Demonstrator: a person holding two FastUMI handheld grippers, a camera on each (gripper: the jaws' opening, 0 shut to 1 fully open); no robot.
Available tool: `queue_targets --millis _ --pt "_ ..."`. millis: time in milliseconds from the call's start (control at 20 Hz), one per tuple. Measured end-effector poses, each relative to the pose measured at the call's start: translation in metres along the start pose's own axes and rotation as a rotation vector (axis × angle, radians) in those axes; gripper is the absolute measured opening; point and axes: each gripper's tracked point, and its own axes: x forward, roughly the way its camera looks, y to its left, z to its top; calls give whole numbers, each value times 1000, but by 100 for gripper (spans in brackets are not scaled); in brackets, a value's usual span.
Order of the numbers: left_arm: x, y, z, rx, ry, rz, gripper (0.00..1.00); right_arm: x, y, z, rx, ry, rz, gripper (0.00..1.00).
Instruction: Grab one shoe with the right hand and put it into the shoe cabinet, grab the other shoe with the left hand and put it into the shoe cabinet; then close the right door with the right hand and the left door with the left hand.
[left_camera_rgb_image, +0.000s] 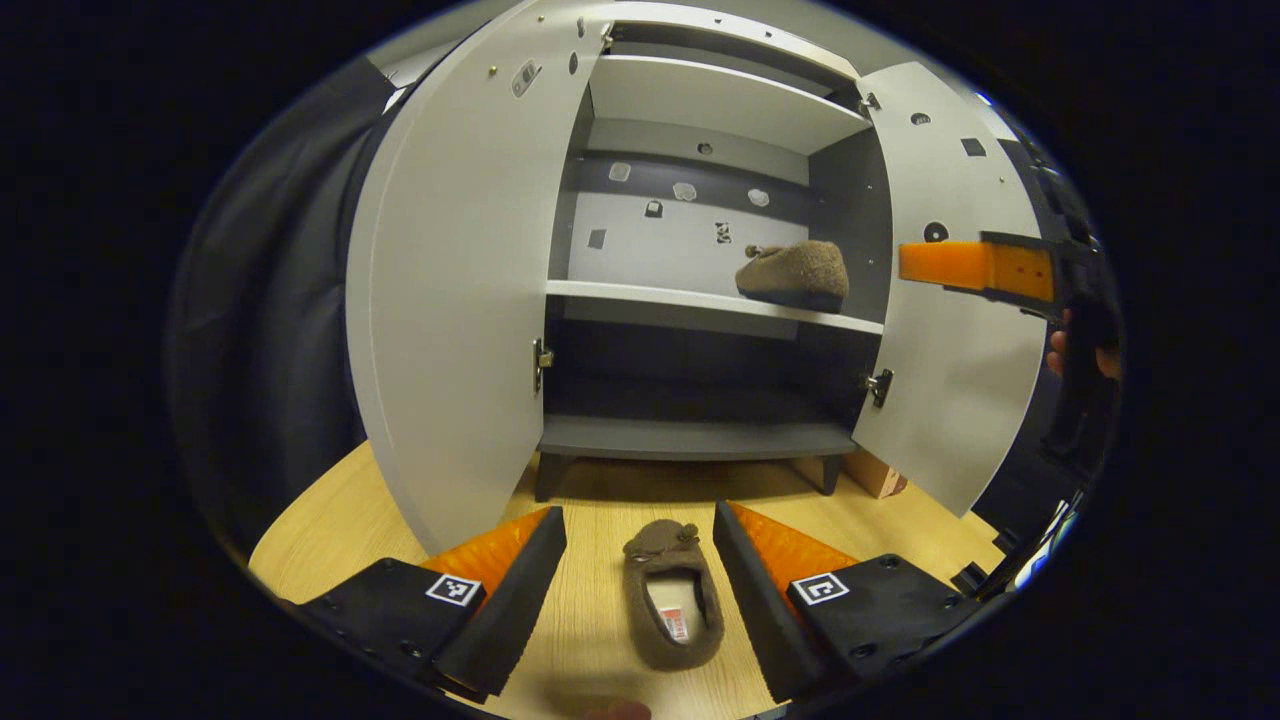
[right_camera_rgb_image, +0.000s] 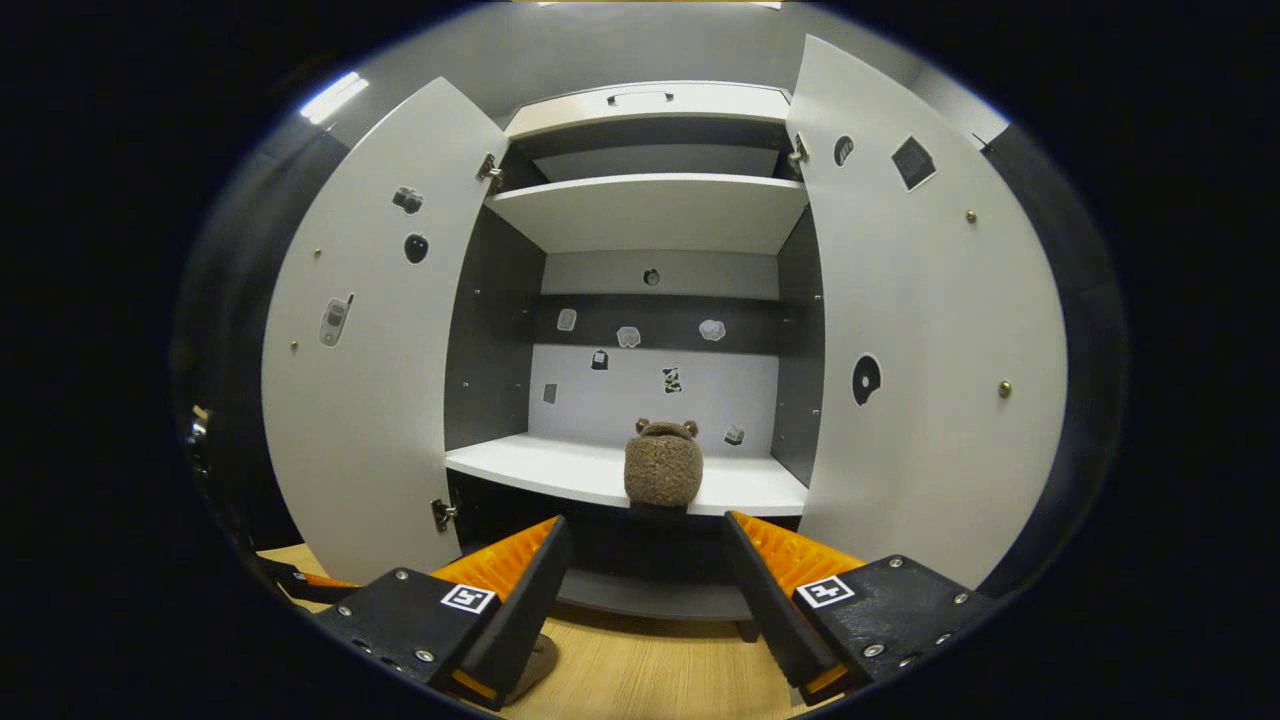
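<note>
A brown fuzzy slipper (left_camera_rgb_image: 672, 605) lies on the wooden floor (left_camera_rgb_image: 330, 530), toe toward the shoe cabinet. My left gripper (left_camera_rgb_image: 638, 515) is open, its fingers on either side of the slipper without touching it. The other slipper (left_camera_rgb_image: 793, 273) rests on the right end of the middle shelf (left_camera_rgb_image: 650, 296); in the right gripper view this slipper (right_camera_rgb_image: 662, 468) sits at the shelf's front edge. My right gripper (right_camera_rgb_image: 647, 522) is open and holds nothing, a little in front of that shelf. In the left gripper view the right gripper (left_camera_rgb_image: 975, 266) hovers by the right door.
Both cabinet doors stand wide open: the left door (left_camera_rgb_image: 450, 300) and the right door (left_camera_rgb_image: 950, 380). The upper shelf (right_camera_rgb_image: 650, 210) and the bottom shelf (left_camera_rgb_image: 690, 438) hold nothing. A hand (left_camera_rgb_image: 1080, 355) grips the right gripper. A brown block (left_camera_rgb_image: 875, 472) sits beside the cabinet's foot.
</note>
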Motion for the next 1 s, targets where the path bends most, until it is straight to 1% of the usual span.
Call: queue_targets --millis 50,150,300,350,400,500,550,700,850,900,1000 --pt "3 -1 -10 5 22 -5 97 -11 -2 -3 6 -10 -4 94" --pt "15 -1 -36 18 67 -15 97 -29 -5 -9 28 -26 -15 94" --pt "36 4 -85 -1 182 -14 97 -45 -12 -16 19 -26 -35 94" --pt "42 8 -96 7 216 -10 97 -50 -12 -17 12 -27 -33 94" --pt "49 10 -106 11 253 -5 98 -54 -12 -16 3 -35 -32 94" --pt "63 13 -117 -13 291 2 97 -63 -15 -13 -15 -48 -35 94" --pt "70 16 -122 -22 306 10 98 -70 -20 -4 -11 -49 -41 94" --pt "94 26 -137 -19 333 36 98 -95 -28 1 22 -49 -62 94" --pt "121 29 -151 9 330 38 98 -100 -44 0 45 -25 -105 94" --pt "127 28 -152 5 331 40 98 -101 -47 6 61 -31 -109 94" --pt "141 28 -144 40 298 45 98 -101 -56 13 81 -46 -121 94"
